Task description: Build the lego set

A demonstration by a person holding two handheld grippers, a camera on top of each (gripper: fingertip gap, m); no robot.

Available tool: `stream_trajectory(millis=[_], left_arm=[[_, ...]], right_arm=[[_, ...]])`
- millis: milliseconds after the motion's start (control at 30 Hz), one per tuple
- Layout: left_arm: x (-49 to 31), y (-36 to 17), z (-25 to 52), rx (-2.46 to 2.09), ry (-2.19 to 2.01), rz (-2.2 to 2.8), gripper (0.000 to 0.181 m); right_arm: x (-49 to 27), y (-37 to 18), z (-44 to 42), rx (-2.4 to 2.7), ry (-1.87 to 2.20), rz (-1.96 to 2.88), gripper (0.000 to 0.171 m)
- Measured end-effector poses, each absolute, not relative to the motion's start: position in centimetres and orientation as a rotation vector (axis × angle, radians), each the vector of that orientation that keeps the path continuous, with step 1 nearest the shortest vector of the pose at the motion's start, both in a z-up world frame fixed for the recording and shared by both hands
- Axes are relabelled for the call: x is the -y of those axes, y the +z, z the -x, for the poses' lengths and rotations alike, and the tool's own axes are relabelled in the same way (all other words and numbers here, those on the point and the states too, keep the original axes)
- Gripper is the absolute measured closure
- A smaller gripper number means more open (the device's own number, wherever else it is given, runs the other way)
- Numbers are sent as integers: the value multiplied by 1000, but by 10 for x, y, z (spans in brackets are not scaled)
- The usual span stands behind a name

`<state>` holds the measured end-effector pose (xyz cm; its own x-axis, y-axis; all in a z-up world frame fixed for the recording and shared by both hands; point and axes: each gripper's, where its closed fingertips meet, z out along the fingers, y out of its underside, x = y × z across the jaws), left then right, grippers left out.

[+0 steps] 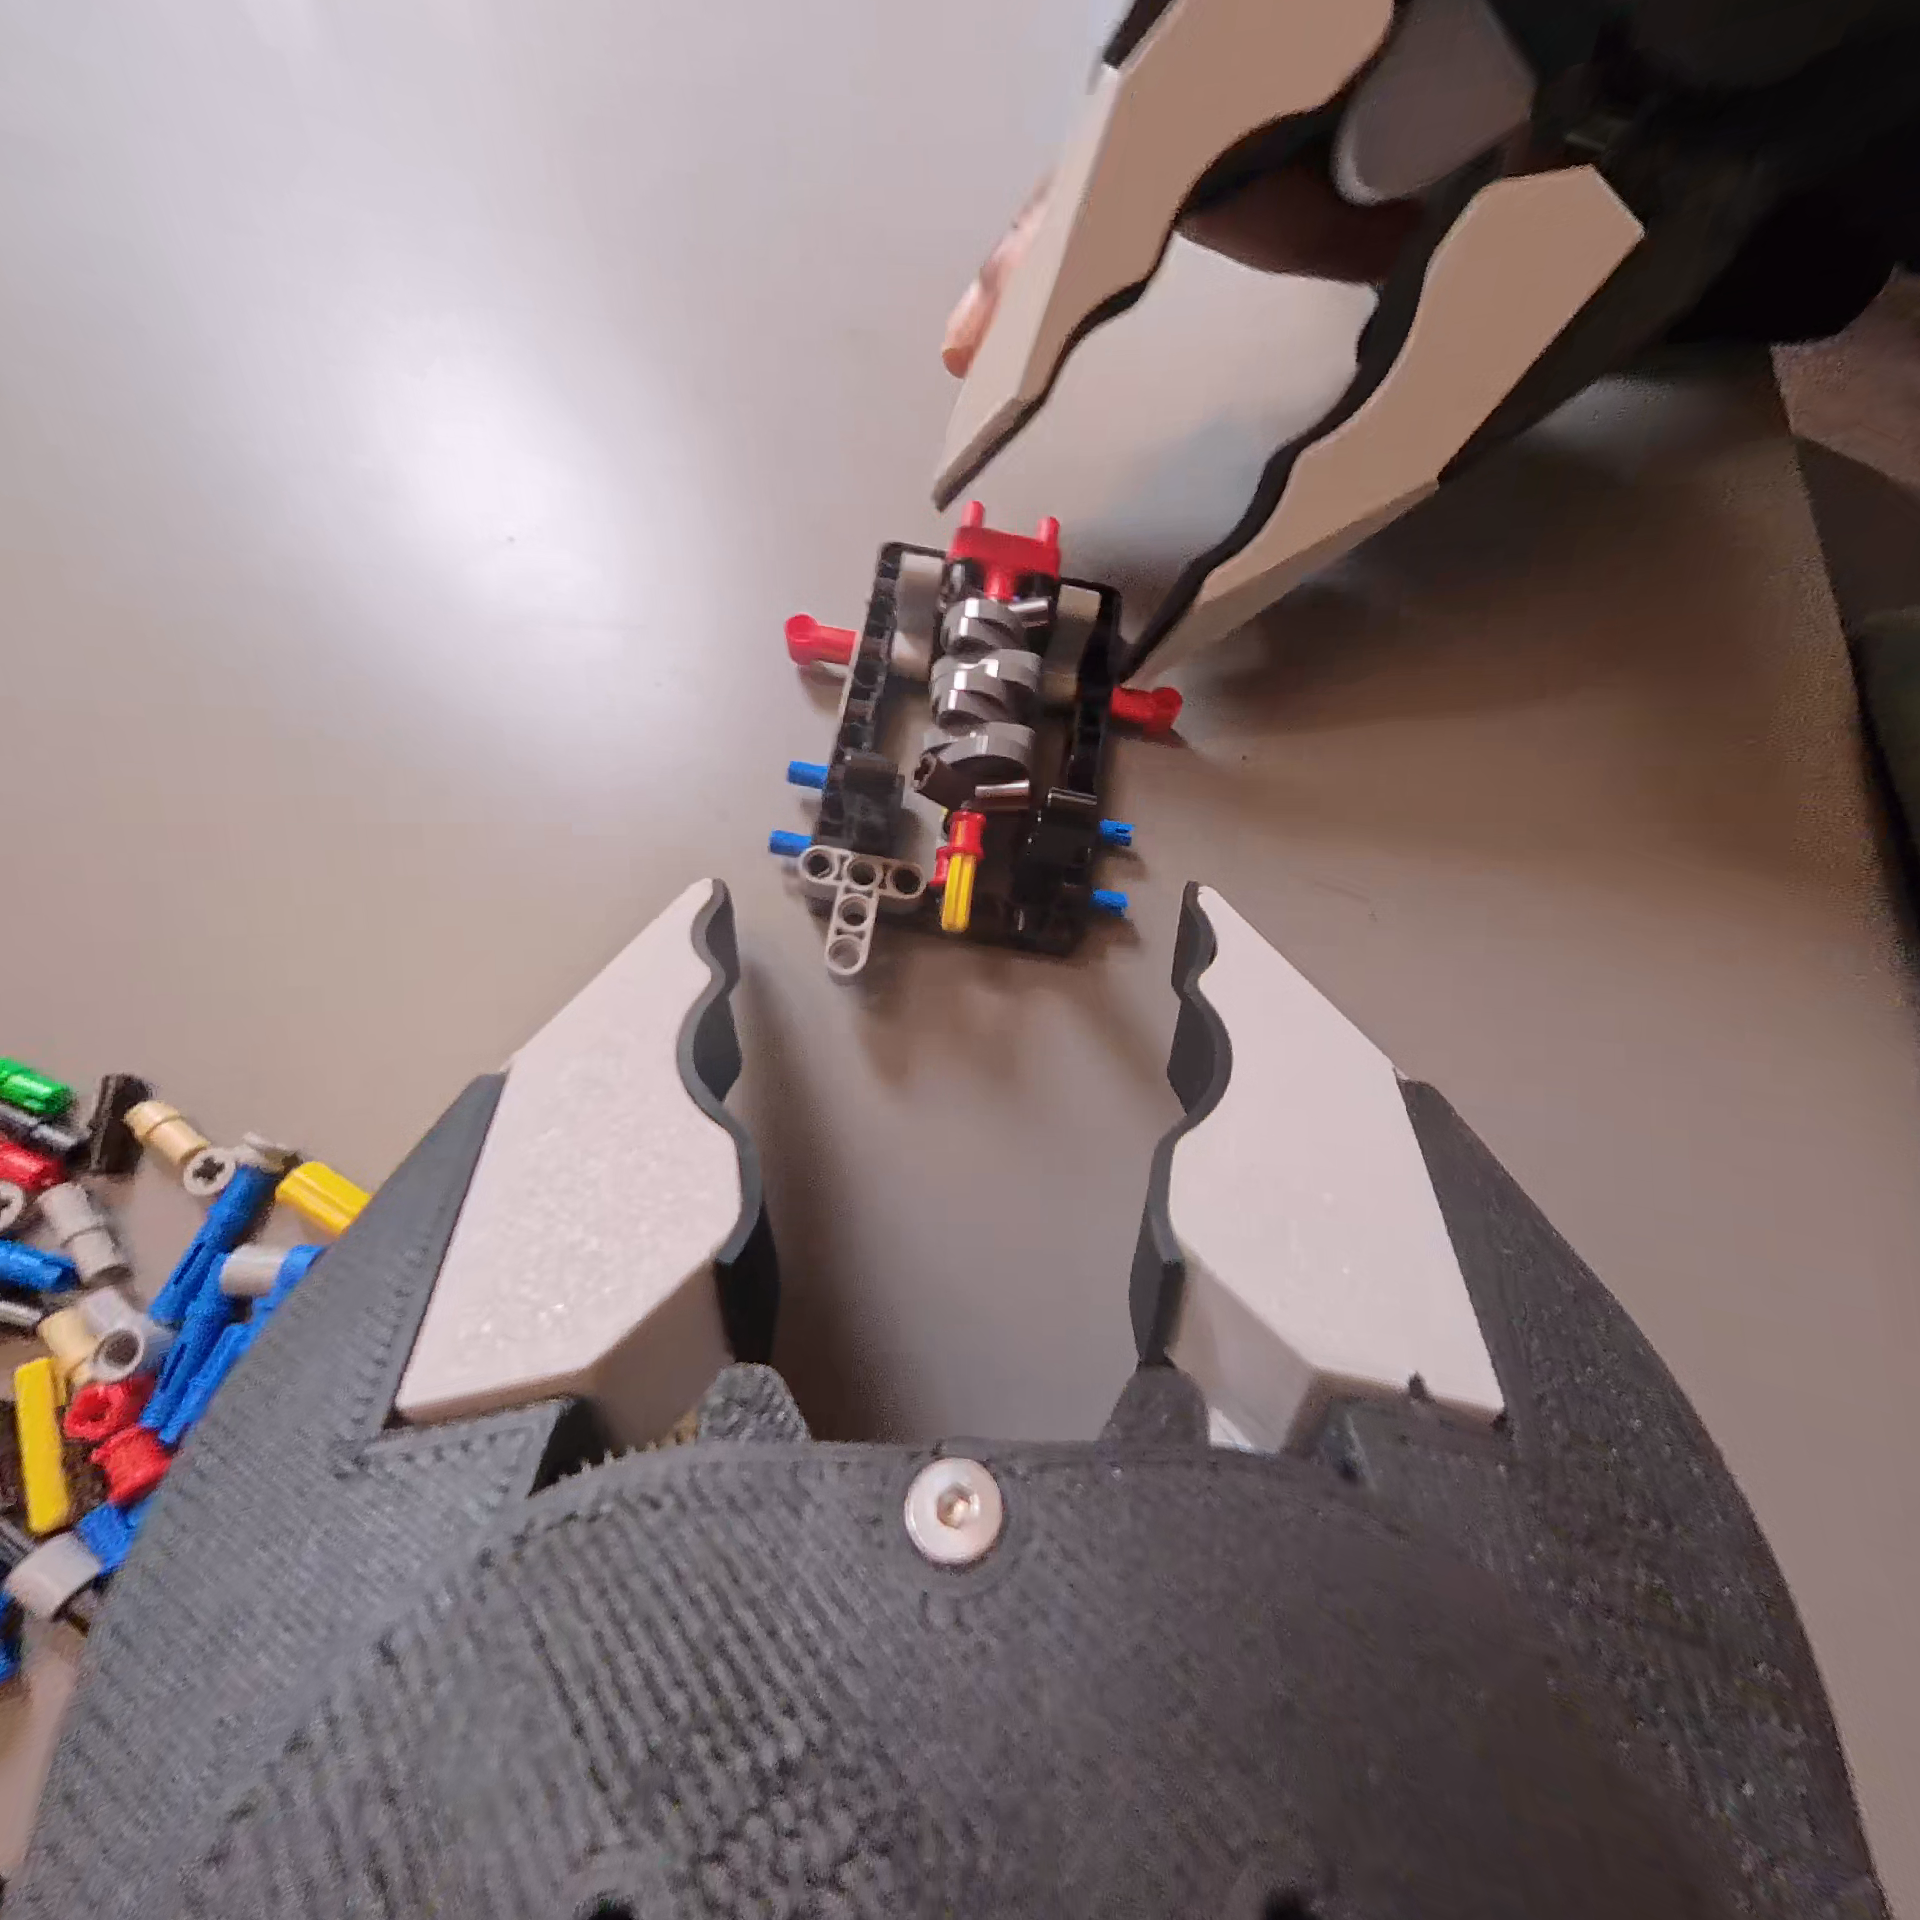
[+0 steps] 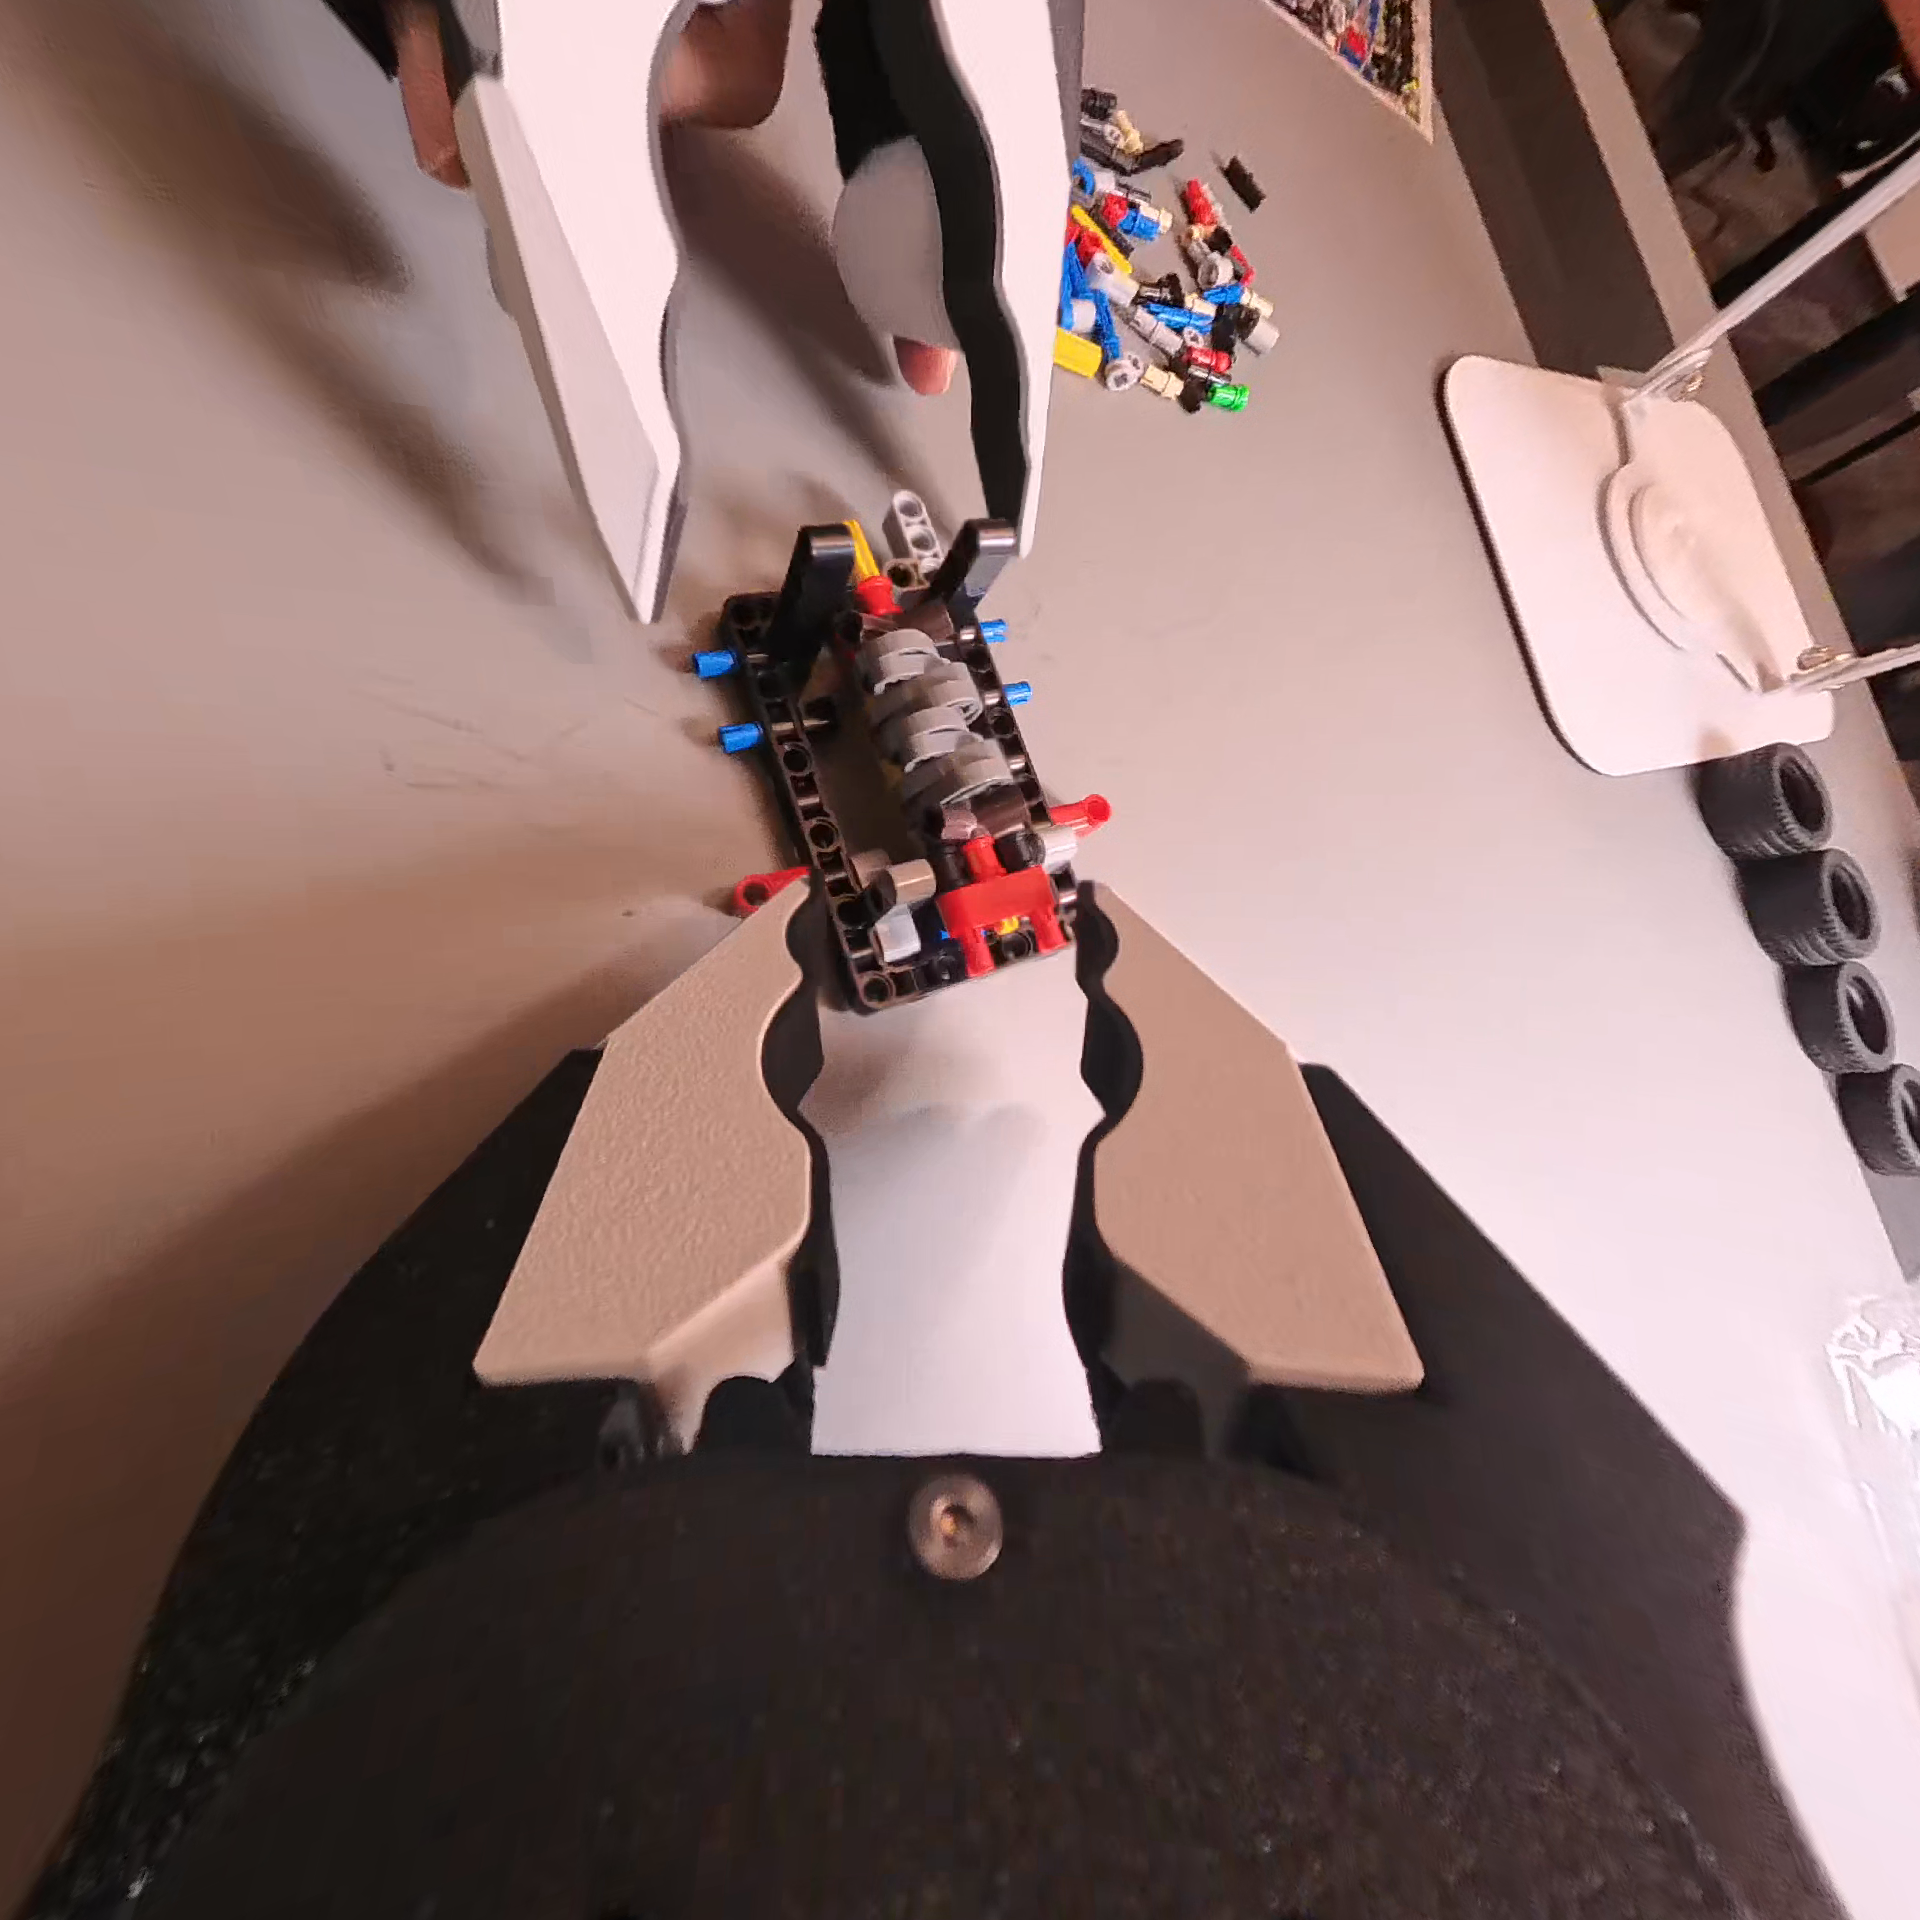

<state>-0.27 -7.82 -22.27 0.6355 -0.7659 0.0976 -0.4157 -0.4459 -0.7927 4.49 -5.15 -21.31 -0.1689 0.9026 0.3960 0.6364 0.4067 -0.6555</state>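
Resting flat on the grey table (image 1: 416, 416), the lego frame (image 2: 790, 769) is taken as the landmark: a black rectangular frame with grey cam pieces (image 1: 982, 686) lined along its middle, blue pins (image 2: 727, 698) and red pins (image 1: 816, 634) projecting from its long sides, and a red connector (image 2: 1003, 902) at one short end. At that end the right gripper (image 2: 940, 935) is positioned, its fingers spread apart and flanking the frame's corners; firm contact cannot be confirmed. At the opposite end the left gripper (image 1: 956, 904) is held just short of the frame, fingers wide apart and empty. A grey T-shaped beam (image 1: 857, 899) and a yellow axle (image 1: 958, 896) are seen at this end. A pile of loose parts (image 2: 1164, 281) is located beyond the frame on the left gripper's side. Black tyres (image 2: 1808, 904) are lined up well apart from the frame, next to a white stand base (image 2: 1538, 540).
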Motion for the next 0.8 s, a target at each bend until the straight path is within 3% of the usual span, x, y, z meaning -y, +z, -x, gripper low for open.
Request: stream_trajectory(millis=[367, 500, 600, 733, 800], left_arm=[[111, -222, -22, -1104, -631, 2024, 130], [98, -218, -8, -1008, -613, 2028, 135], [86, -218, 1, -931, -613, 2054, 140], [81, -217, 1, -920, -589, 2050, 142], [81, -217, 1, -929, -564, 2041, 142]], right_arm=[[-32, -202, -55, 1757, 307, 1424, 132], [10, -192, -65, 1879, 627, 1379, 135], [51, -179, -57, 1907, 852, 1309, 150], [73, -196, -47, 2022, 809, 1321, 147], [70, -201, -43, 2011, 782, 1354, 157]])
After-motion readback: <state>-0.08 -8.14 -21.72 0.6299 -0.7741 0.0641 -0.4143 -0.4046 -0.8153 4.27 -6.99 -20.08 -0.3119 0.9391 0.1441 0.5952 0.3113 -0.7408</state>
